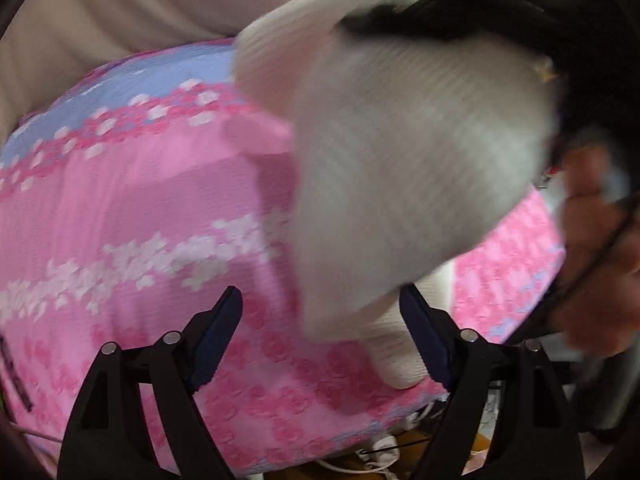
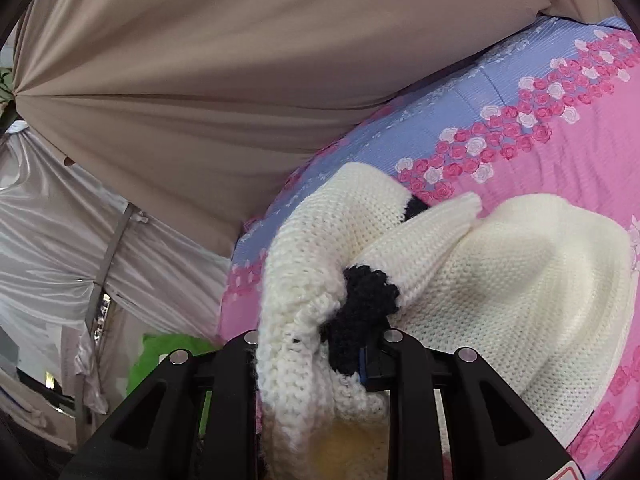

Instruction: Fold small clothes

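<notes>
Knit fabric is bunching between the right hand-held gripper (image 2: 320, 344) fingers, which are pinching the white knitted garment (image 2: 500, 280) at its black trim and lifting it over the pink floral bedspread (image 2: 580, 152). Left hand-held gripper (image 1: 320, 336) is hanging wide open, gripping nothing, near the bedspread's front edge.

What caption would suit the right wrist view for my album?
Right gripper clamps a white knitted garment by its black trim above a pink flowered bedspread.
</notes>
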`<state>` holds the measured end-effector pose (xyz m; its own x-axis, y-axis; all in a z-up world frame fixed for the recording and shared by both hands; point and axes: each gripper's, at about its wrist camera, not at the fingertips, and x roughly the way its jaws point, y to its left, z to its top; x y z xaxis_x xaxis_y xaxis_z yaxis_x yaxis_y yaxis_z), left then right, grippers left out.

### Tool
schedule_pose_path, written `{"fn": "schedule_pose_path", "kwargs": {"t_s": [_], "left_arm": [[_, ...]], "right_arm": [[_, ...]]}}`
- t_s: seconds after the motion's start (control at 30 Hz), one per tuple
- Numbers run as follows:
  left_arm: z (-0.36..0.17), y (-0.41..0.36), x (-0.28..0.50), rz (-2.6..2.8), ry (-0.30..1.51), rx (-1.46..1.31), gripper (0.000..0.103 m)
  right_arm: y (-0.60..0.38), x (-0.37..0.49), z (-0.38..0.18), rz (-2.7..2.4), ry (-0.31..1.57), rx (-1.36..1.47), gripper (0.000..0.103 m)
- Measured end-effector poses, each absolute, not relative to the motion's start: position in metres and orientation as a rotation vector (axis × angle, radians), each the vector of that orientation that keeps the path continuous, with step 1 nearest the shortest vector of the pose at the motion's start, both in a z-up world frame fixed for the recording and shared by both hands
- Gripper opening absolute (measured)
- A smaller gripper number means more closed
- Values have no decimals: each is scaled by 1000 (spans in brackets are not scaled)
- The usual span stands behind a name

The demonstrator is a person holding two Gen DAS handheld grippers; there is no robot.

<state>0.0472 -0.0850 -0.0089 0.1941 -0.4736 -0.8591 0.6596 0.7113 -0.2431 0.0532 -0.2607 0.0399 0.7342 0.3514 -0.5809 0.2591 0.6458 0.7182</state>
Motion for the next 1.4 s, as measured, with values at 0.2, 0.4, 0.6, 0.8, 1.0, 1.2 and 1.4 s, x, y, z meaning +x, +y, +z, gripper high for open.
{"fn": "schedule_pose_path", "kwargs": {"t_s": [0.2, 0.4, 0.6, 0.8, 1.0, 1.2, 1.4], "left_arm": [[-52, -123, 72, -729, 1153, 267, 71], [-74, -101, 109, -584, 1254, 154, 69], [-74, -72, 143, -450, 1239, -33, 73], [-91, -96, 152, -589, 1266, -47, 60], [-54, -48, 170, -590, 1266, -240, 13], [-71, 29, 119, -450, 1370, -293, 11], [-131, 67, 66, -296, 1457, -407, 25]], "right_arm": [[-285, 32, -10, -36, 944, 938, 34], [-332, -88, -20, -196, 929, 958, 64], [-295, -130, -103, -102, 1189, 1024, 65], [-258, -89, -143, 33, 1193, 993, 64], [-260, -48, -80, -12, 1199, 657, 20], [-293, -76, 30, -85, 1250, 148, 22], [-304, -112, -67, -232, 1420, 208, 34]]}}
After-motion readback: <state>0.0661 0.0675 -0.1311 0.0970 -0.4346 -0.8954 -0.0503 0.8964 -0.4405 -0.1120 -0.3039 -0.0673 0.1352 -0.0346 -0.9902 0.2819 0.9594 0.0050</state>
